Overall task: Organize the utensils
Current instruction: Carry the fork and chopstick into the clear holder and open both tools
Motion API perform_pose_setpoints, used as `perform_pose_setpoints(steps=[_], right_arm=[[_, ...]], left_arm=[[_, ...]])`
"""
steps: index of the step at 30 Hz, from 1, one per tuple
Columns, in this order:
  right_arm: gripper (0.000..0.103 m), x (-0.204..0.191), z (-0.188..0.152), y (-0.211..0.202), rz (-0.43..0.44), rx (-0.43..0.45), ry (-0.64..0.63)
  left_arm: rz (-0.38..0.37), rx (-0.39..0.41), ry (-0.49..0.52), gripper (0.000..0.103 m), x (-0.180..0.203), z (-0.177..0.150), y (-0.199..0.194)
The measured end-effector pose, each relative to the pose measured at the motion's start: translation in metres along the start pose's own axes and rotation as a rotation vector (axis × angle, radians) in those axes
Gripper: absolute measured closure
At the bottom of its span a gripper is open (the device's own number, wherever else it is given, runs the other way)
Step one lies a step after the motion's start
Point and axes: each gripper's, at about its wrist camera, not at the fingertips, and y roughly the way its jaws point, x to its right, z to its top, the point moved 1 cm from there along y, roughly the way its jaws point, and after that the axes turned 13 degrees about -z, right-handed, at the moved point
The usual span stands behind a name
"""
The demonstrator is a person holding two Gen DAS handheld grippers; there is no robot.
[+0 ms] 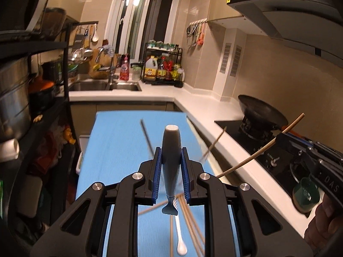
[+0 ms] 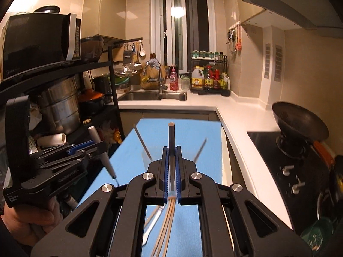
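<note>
While both claws hang above the blue tabletop (image 1: 120, 141):
surface: chopsticks (image 1: 188, 218), white spoon (image 1: 181, 244)
room: kitchen, wok (image 1: 261, 111)
left claw (image 1: 170, 171): grasping grey handle (image 1: 170, 150)
right claw (image 2: 171, 171): clenched on chopstick (image 2: 171, 135)

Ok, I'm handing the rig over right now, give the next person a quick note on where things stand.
Left hand-held gripper: shut on a grey-handled utensil, lifted off the blue mat.
Right hand-held gripper: shut on a thin chopstick, also in the air.
On the mat below: loose chopsticks and a white spoon.
Done: two pieces picked up.
Left: put both away, then clear the rest. Where they go is not in view.
</note>
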Motion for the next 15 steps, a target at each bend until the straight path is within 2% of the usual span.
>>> perform_pose_setpoints(steps=[4,7,10,15], right_arm=[[0.097,-0.002,0.030,0.020,-0.010,0.029,-0.010],[0.097,-0.002,0.035,0.043,-0.018,0.023,-0.007],[0.097,-0.003,0.026,0.070,-0.030,-0.012,-0.012],[0.097,-0.002,-0.004,0.113,-0.045,-0.090,-0.016]], left_arm=[[-0.003,0.056,0.030,0.085,0.003,0.046,0.016],[-0.007,0.085,0.038,0.085,0.000,0.064,0.034],[0.002,0.074,0.035,0.085,-0.006,0.065,0.062],[0.027,-0.020,0.030,0.085,-0.020,0.038,0.113]])
